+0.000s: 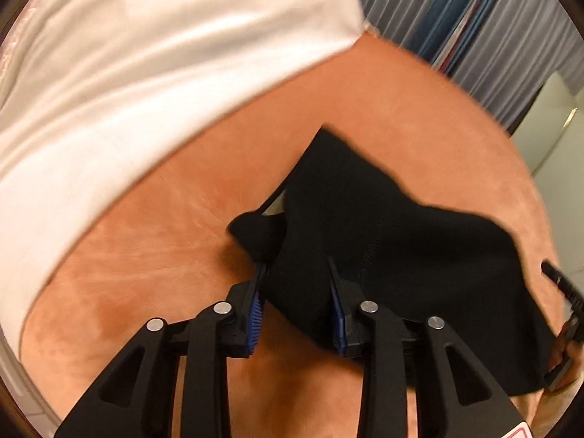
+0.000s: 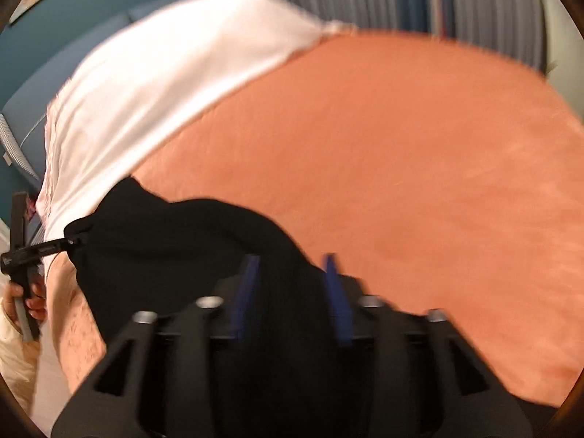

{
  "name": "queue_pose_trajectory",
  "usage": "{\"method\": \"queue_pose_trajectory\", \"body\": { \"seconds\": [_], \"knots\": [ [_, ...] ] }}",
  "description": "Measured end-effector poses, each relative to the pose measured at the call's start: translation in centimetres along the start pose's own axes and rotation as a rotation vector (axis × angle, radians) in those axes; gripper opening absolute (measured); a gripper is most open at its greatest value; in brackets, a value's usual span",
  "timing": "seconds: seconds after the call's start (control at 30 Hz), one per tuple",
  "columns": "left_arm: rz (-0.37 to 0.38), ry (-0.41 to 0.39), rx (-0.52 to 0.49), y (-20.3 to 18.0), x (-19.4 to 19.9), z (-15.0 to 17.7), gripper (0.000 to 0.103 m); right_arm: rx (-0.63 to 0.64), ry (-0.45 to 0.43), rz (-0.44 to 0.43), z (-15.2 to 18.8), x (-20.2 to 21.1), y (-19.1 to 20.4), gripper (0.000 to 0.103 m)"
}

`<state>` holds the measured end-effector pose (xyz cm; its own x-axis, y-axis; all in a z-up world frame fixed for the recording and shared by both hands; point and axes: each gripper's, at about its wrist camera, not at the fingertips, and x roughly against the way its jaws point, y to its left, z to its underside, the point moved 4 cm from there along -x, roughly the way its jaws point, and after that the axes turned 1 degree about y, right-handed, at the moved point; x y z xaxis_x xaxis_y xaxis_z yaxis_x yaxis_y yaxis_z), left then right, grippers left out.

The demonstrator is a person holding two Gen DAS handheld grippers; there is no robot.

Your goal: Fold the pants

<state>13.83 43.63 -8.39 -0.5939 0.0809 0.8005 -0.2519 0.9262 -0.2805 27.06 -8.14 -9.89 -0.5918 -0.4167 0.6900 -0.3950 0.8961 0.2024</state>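
Note:
The black pants point(image 1: 383, 241) hang bunched between both grippers above an orange blanket point(image 1: 153, 241). In the left wrist view my left gripper point(image 1: 297, 273) has its blue-padded fingers point(image 1: 255, 306) on either side of a thick fold of the pants, gripping it. In the right wrist view my right gripper point(image 2: 290, 266) holds another bunch of the pants point(image 2: 175, 248) between its fingers point(image 2: 248, 281). The left gripper point(image 2: 69, 242) shows at the far left of the right wrist view, pinching the pants' edge. The right gripper's body point(image 1: 562, 292) shows at the right edge of the left wrist view.
The orange blanket point(image 2: 401, 168) covers the bed. A white sheet or pillow point(image 1: 146, 65) lies at the far side and also shows in the right wrist view point(image 2: 175, 73). Striped curtains point(image 1: 456, 11) hang behind. A teal wall point(image 2: 43, 54) is at left.

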Motion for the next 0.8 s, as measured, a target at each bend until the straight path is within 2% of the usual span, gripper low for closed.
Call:
{"method": "queue_pose_trajectory", "body": {
  "seconds": [0.03, 0.1, 0.13, 0.2, 0.23, 0.27, 0.3, 0.33, 0.37, 0.4, 0.43, 0.47, 0.5, 0.53, 0.57, 0.6, 0.67, 0.7, 0.73, 0.77, 0.8],
  "knots": [
    [-0.051, -0.06, 0.009, 0.5, 2.0, 0.0, 0.056, -0.026, -0.007, -0.008, 1.3, 1.6, -0.9, 0.044],
    [-0.171, -0.173, -0.002, 0.5, 5.2, -0.6, 0.059, -0.079, 0.007, 0.002, 4.0, 3.7, -2.6, 0.044],
    [-0.205, -0.202, -0.025, -0.3, 6.2, -1.1, 0.059, -0.088, 0.021, 0.023, 5.5, 4.3, -3.2, 0.043],
    [-0.221, -0.23, -0.103, -3.0, 6.8, -2.6, 0.063, -0.082, 0.045, 0.047, 7.2, 4.6, -3.1, 0.034],
    [-0.221, -0.21, -0.13, -4.3, 6.0, -3.4, 0.073, -0.08, 0.055, 0.038, 7.4, 4.4, -2.4, 0.032],
    [-0.222, -0.174, -0.139, -5.3, 4.6, -4.0, 0.076, -0.082, 0.065, 0.011, 7.6, 4.0, -1.6, 0.03],
    [-0.226, -0.145, -0.137, -5.5, 3.4, -4.2, 0.078, -0.076, 0.073, -0.013, 8.0, 3.5, -0.7, 0.025],
    [-0.239, -0.071, -0.135, -6.2, 0.2, -4.9, 0.078, -0.066, 0.083, -0.004, 8.1, 2.9, -0.2, 0.024],
    [-0.269, -0.004, -0.137, -6.0, -2.7, -5.2, 0.079, -0.057, 0.11, 0.039, 8.7, 2.2, -0.6, 0.024],
    [-0.325, 0.035, -0.134, -6.1, -5.0, -5.3, 0.078, -0.074, 0.132, 0.094, 9.4, 1.6, -2.0, 0.024],
    [-0.416, 0.106, -0.134, -4.5, -8.4, -5.2, 0.077, -0.12, 0.145, 0.119, 10.3, 1.6, -4.0, 0.023],
    [-0.449, 0.136, -0.123, -2.9, -9.7, -4.6, 0.078, -0.188, 0.14, 0.093, 10.8, 2.1, -5.8, 0.005],
    [-0.442, 0.138, -0.098, -1.9, -10.7, -4.6, 0.086, -0.284, 0.125, 0.076, 11.4, 3.6, -8.2, 0.0],
    [-0.413, 0.122, -0.044, -0.5, -10.0, -4.8, 0.091, -0.329, 0.102, 0.096, 11.6, 5.3, -9.5, 0.0],
    [-0.391, 0.121, -0.027, 0.0, -9.4, -4.9, 0.09, -0.329, 0.078, 0.154, 11.8, 7.2, -10.6, 0.007],
    [-0.382, 0.118, -0.026, 0.3, -8.7, -4.8, 0.089, -0.326, 0.06, 0.174, 11.9, 8.7, -11.4, 0.007],
    [-0.358, 0.064, -0.036, -0.2, -6.0, -4.7, 0.082, -0.375, 0.01, 0.223, 12.8, 12.9, -14.5, 0.007],
    [-0.361, 0.028, -0.067, -0.9, -3.9, -4.5, 0.077, -0.398, -0.005, 0.261, 13.3, 14.6, -16.1, 0.012],
    [-0.351, 0.003, -0.095, -1.9, -2.5, -4.3, 0.077, -0.415, -0.015, 0.309, 13.8, 16.3, -17.8, 0.017],
    [-0.329, -0.029, -0.131, -3.3, -0.9, -3.9, 0.077, -0.432, -0.027, 0.408, 15.1, 18.9, -20.5, 0.031],
    [-0.305, -0.063, -0.186, -5.2, 1.2, -2.9, 0.079, -0.44, -0.034, 0.469, 15.9, 20.5, -22.0, 0.046]
  ]
}}
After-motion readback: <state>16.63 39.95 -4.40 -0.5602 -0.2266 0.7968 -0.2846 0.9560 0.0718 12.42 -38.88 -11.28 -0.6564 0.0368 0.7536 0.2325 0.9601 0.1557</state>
